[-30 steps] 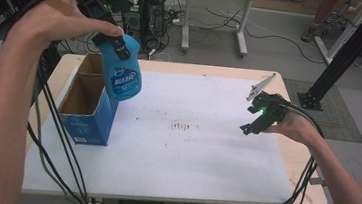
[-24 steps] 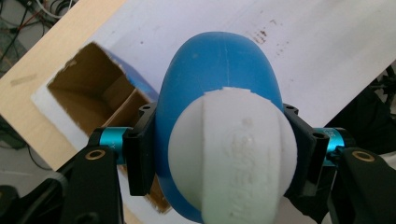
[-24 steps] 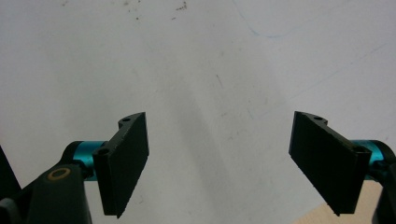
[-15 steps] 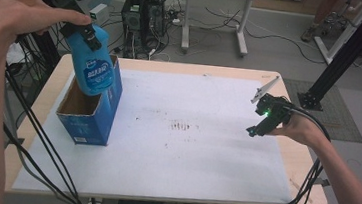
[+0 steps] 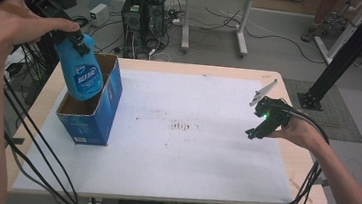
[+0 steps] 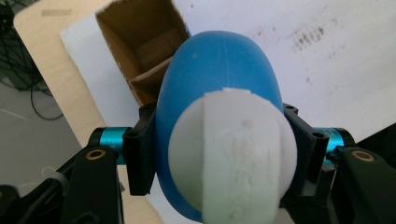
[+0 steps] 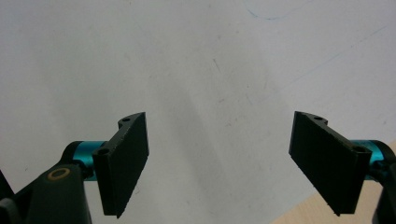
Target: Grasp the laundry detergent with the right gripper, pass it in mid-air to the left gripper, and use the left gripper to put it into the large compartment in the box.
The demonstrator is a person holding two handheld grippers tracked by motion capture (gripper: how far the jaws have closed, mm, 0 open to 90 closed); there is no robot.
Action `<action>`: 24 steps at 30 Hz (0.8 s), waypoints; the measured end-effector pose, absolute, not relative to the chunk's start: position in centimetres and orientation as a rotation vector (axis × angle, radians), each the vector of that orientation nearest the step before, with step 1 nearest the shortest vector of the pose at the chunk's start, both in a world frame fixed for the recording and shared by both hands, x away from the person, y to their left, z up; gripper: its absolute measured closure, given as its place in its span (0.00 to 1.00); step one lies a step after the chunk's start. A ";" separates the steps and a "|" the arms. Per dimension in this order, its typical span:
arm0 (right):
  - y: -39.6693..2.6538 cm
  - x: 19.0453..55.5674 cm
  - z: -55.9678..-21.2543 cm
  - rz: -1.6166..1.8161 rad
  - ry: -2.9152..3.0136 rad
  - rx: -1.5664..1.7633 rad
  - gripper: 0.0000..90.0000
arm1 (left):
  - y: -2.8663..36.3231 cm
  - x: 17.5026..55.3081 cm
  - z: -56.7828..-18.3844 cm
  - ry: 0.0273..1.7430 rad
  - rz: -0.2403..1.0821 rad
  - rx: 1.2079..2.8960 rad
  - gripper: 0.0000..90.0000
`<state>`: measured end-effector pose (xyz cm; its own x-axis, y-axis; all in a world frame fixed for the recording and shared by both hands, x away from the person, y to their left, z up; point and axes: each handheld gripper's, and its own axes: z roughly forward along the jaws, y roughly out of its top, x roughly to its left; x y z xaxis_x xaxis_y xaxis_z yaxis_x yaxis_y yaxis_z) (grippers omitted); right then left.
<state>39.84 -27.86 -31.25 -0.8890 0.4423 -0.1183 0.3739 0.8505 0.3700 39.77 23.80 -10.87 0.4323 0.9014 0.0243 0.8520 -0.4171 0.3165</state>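
One bottle, clamped in the left gripper, cap up, tilted, base in the box; right gripper jaws apart, right of box.

**Blue bottle over open box**

A blue plastic bottle with a white cap and a white-lettered label hangs tilted, its lower end inside the open top of a blue cardboard box, brown inside, standing at the table's left.

A wooden table carries a white sheet, faintly stained, and a blue carton.
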 end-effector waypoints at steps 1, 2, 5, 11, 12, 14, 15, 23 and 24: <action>-27.9 39.8 -31.3 0.503 2.828 0.638 0.21 | 23.9 39.9 -11.2 1.533 0.270 2.438 0.42; -27.9 39.8 -31.4 0.505 2.826 0.641 0.21 | 24.1 40.0 -11.6 1.539 0.271 2.437 0.42; -28.1 39.8 -31.6 0.512 2.823 0.645 0.21 | 24.4 40.3 -12.8 1.557 0.257 2.440 0.42; -28.2 39.7 -31.9 0.503 2.827 0.659 0.21 | 24.7 40.9 -15.0 1.576 0.229 2.446 0.42; -28.2 39.7 -32.1 0.508 2.829 0.664 0.21 | 24.8 41.0 -15.4 1.574 0.225 2.454 0.42; -28.2 39.7 -32.2 0.504 2.829 0.659 0.21 | 24.8 41.1 -15.7 1.579 0.223 2.451 0.42; -28.2 39.7 -32.3 0.503 2.834 0.665 0.21 | 24.8 41.1 -15.7 1.579 0.223 2.451 0.42; -28.0 39.5 -33.1 0.510 2.841 0.673 0.21 | 24.8 42.0 -19.1 1.604 0.187 2.449 0.42; -27.9 39.5 -33.1 0.509 2.840 0.676 0.21 | 24.9 42.1 -19.4 1.610 0.181 2.449 0.42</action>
